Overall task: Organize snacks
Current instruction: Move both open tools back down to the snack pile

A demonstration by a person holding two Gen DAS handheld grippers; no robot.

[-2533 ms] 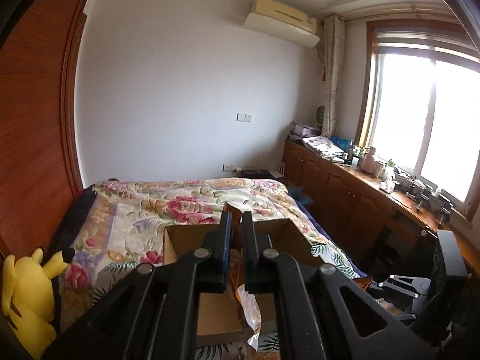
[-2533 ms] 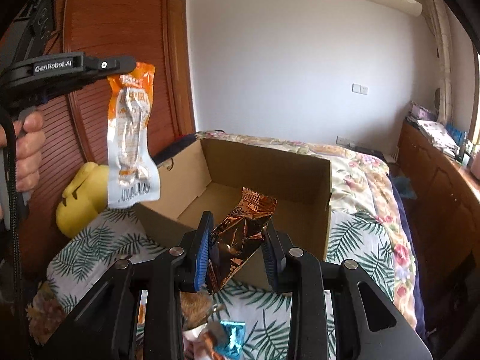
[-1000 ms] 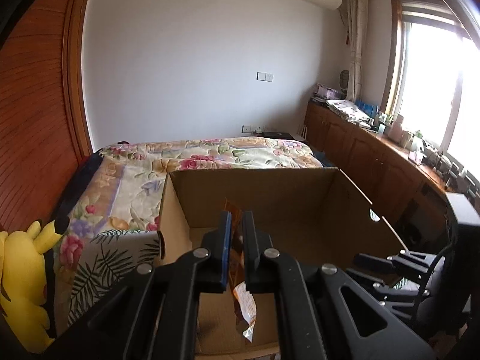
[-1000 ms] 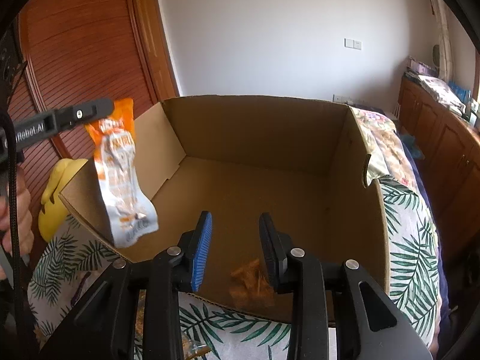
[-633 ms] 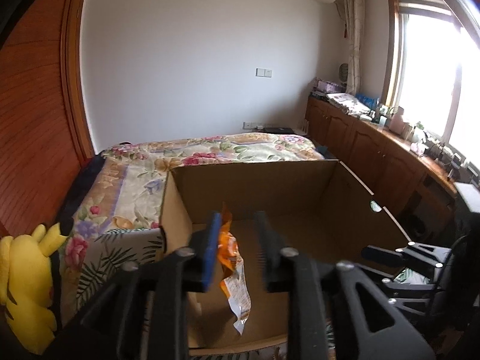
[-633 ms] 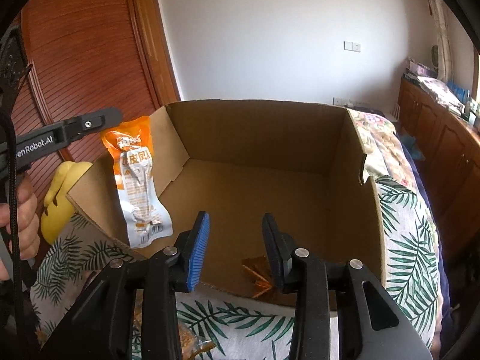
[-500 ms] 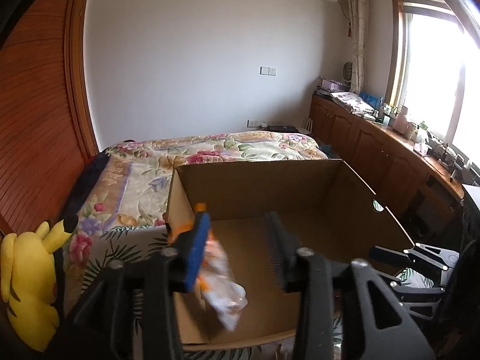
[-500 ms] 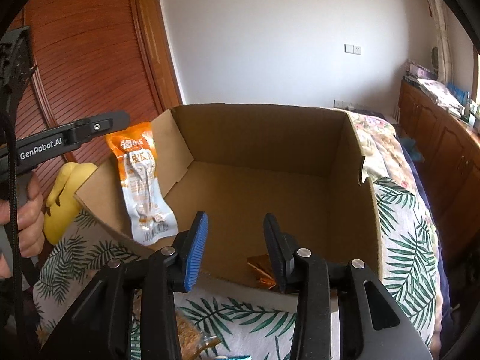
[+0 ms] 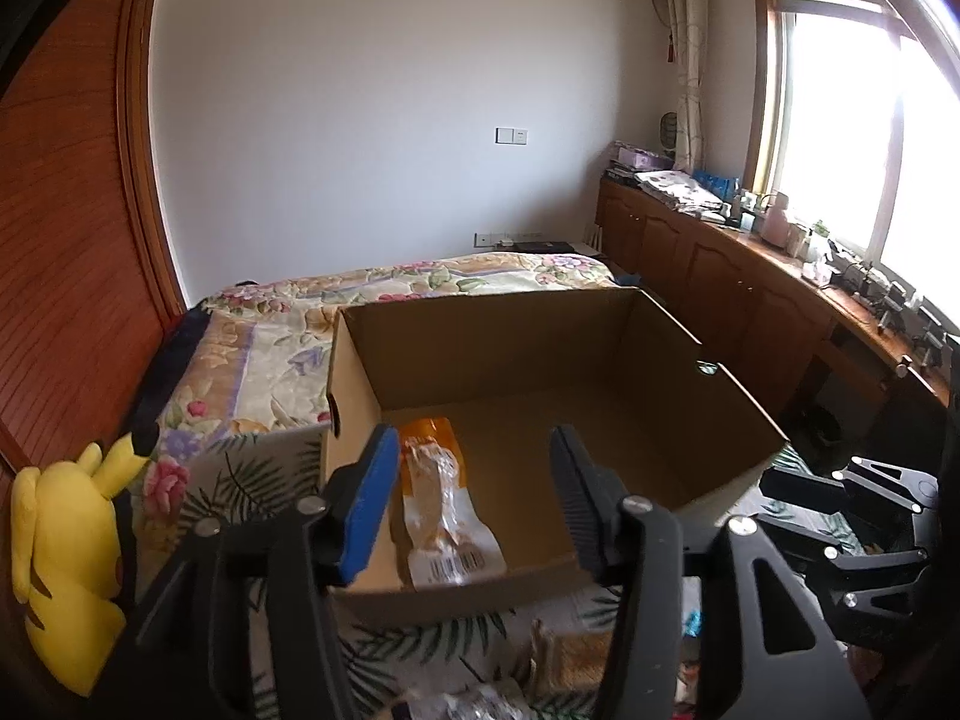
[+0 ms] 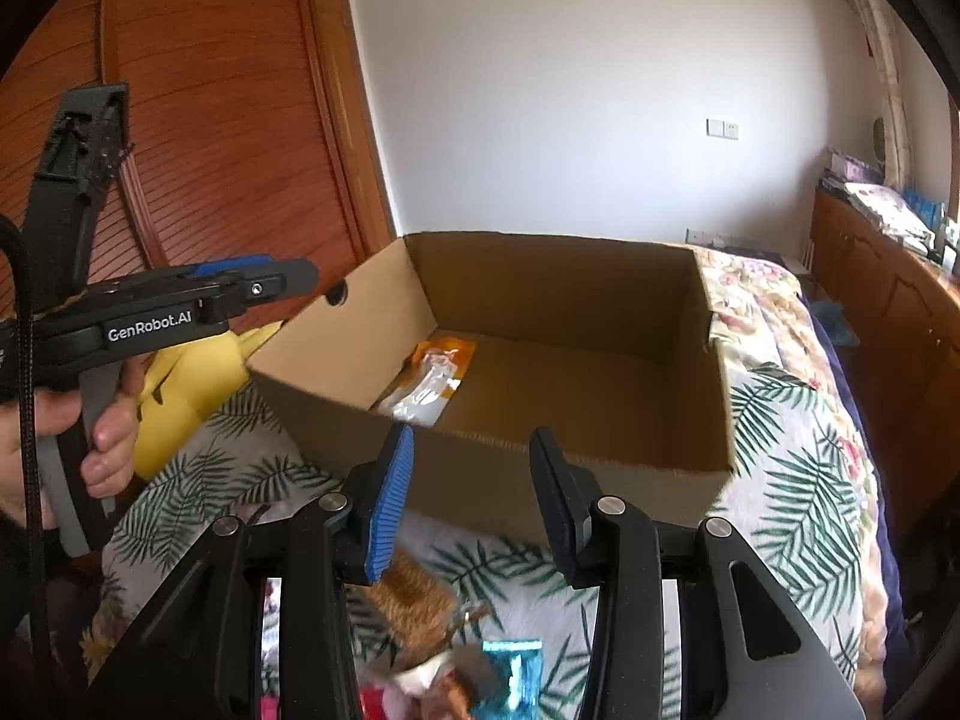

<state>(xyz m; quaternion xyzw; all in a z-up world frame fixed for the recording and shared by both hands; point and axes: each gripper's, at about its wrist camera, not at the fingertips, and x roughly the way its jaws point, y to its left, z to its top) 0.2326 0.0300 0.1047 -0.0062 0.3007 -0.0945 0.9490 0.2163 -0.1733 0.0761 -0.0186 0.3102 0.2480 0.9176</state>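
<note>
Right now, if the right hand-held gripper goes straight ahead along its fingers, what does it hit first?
Most likely the near wall of the cardboard box: the open right hand-held gripper points at that wall, just below its rim. Depth is unclear, so it might instead clear the rim and go into the box.

A cardboard box [image 9: 600,354] sits on the bed [image 9: 264,354], its open top facing up. Inside it, a snack packet [image 9: 441,504] lies flat on the floor of the box, along the left wall and near the front corner. The left gripper [image 9: 474,498] hangs over the box's front edge, jaws spread wide, with the packet just below and between them. The right gripper [image 10: 471,492] is in front of the box, jaws also apart, above loose snacks [image 10: 456,660] lying on the bed. A plush toy [image 9: 60,558] sits left of the box, beside the wardrobe [image 9: 60,240]. Cabinets [image 9: 720,282] run along the right, under the window [image 9: 870,138].
</note>
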